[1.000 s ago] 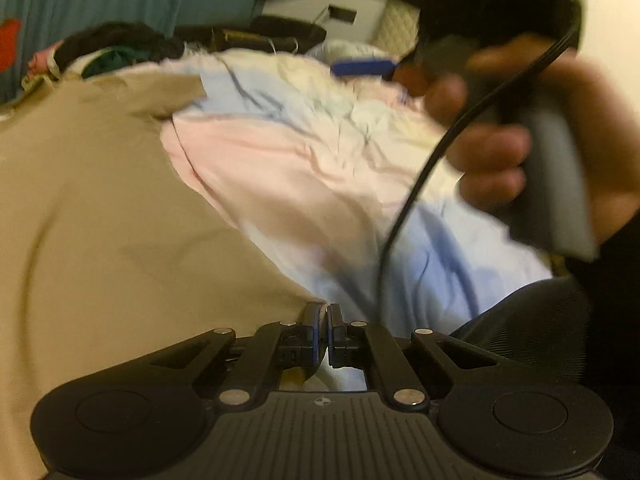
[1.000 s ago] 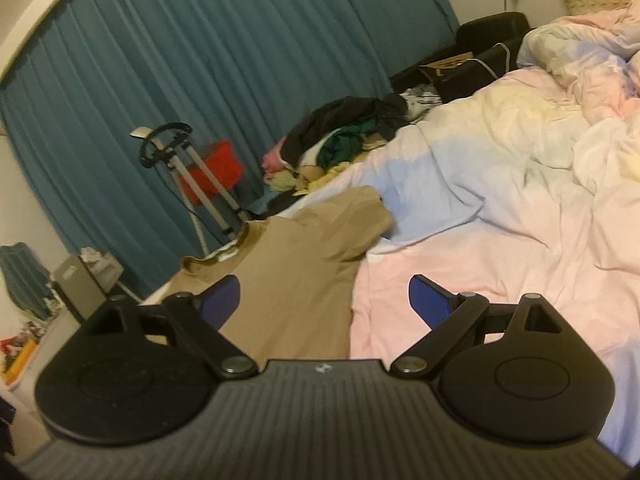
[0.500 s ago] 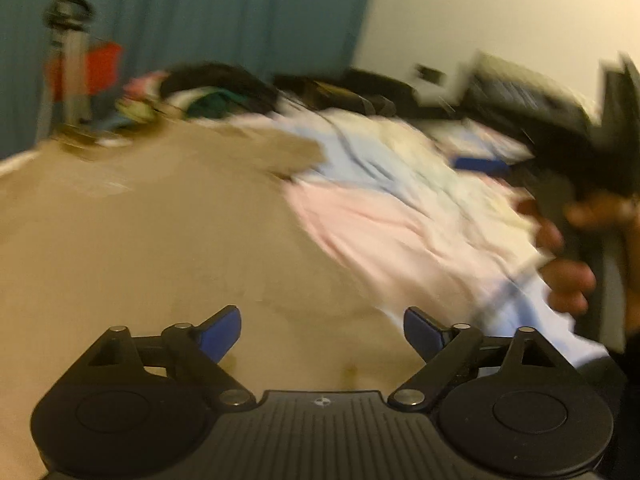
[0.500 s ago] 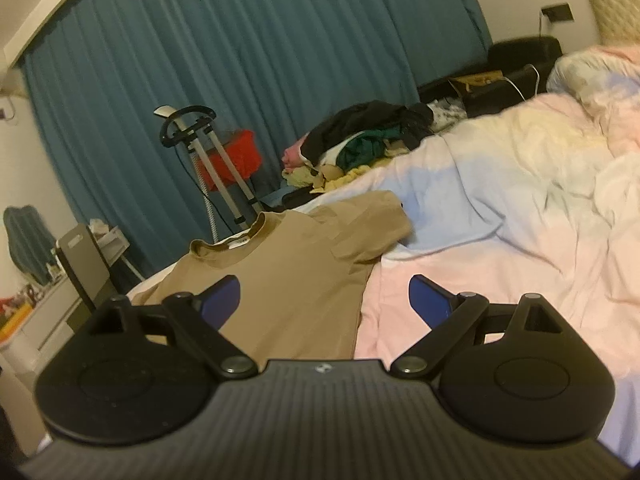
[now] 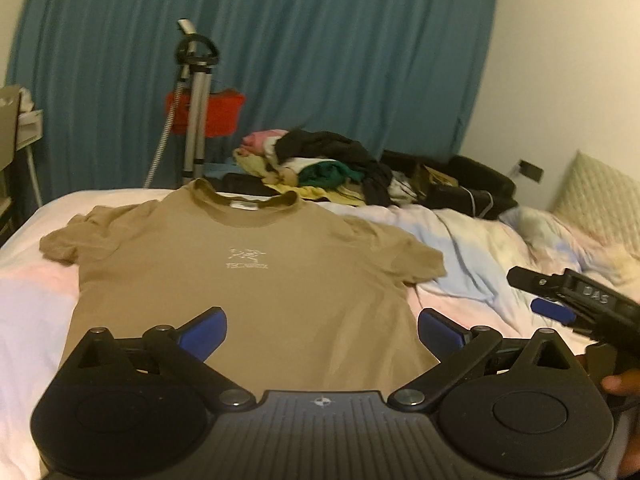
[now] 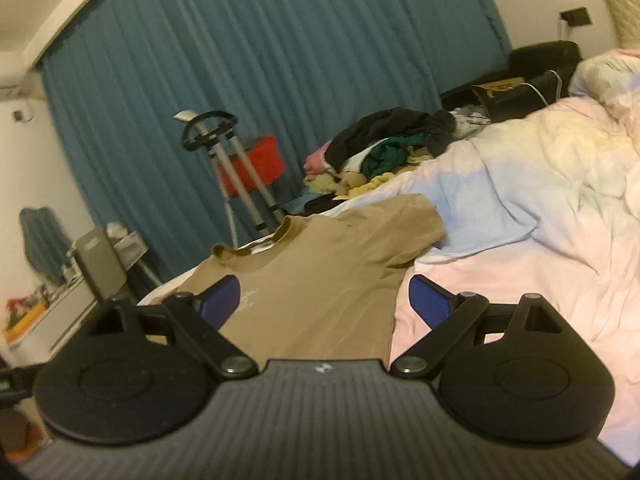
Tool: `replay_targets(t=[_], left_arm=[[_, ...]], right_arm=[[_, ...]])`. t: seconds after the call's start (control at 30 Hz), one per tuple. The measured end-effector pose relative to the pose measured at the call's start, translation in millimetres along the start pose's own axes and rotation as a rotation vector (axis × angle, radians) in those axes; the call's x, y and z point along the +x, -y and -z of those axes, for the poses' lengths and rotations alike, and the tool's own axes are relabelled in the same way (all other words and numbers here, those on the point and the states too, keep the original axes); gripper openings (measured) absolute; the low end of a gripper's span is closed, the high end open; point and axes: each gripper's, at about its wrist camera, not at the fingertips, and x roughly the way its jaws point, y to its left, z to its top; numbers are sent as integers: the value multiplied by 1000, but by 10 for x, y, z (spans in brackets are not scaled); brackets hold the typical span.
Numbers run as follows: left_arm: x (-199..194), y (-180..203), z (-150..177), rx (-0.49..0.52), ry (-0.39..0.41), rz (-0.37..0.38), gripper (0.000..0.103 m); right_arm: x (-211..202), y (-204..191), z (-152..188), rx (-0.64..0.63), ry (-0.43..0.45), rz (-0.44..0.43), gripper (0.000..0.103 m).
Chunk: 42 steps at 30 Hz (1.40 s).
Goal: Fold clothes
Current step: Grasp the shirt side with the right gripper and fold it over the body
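The left tool [image 5: 322, 330] hides the tan T-shirt's [image 5: 248, 280] hem.

1. Both views are dim, lit warm and yellowish, with the light source out of view.
2. Fisheye bending curves the curtain [image 6: 260, 60] and darkens the corners.
3. Detail is soft and grainy, blurrier toward the edges.

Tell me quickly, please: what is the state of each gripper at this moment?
Left gripper: open, holding nothing, above the tan T-shirt.
Right gripper: open, holding nothing.
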Motion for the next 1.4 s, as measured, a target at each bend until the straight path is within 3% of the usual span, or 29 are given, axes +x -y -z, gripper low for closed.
replay_targets(t=[0.17, 0.47, 0.57, 0.73, 0.93, 1.0, 1.1, 1.13, 1.17, 1.27, 1.4], left_arm=[[46, -64, 57, -12, 11, -50, 103], [318, -262, 207, -39, 46, -140, 103], [541, -244, 295, -6, 42, -177, 103], [862, -147, 384, 117, 74, -165, 103], [1238, -250, 405, 109, 80, -153, 103], [1312, -300, 403, 104, 84, -164, 103], [1413, -374, 384, 90, 78, -171, 103], [1447, -398, 378, 86, 75, -173, 103], [1474, -423, 371, 80, 73, -175, 103], [1439, -512, 330, 45, 72, -179, 103], [1261, -634, 223, 2, 115, -197, 103]], right_arm=[[519, 113, 14, 98, -6, 0, 93], [1868, 742, 157, 263, -123, -36, 93], [2210, 864, 161, 260, -91, -47, 93], [2762, 1020, 108, 278, -25, -50, 94], [3193, 1060, -128, 213, 57, -45, 95], [3342, 978, -243, 160, 37, -29, 84], [3496, 815, -348, 71, -14, 32, 51], [3529, 754, -367, 40, -35, 60, 36], [3563, 693, -386, 10, -56, 88, 29], [3526, 526, -461, -32, -58, 132, 16], [3250, 181, -635, -74, 29, 141, 13]])
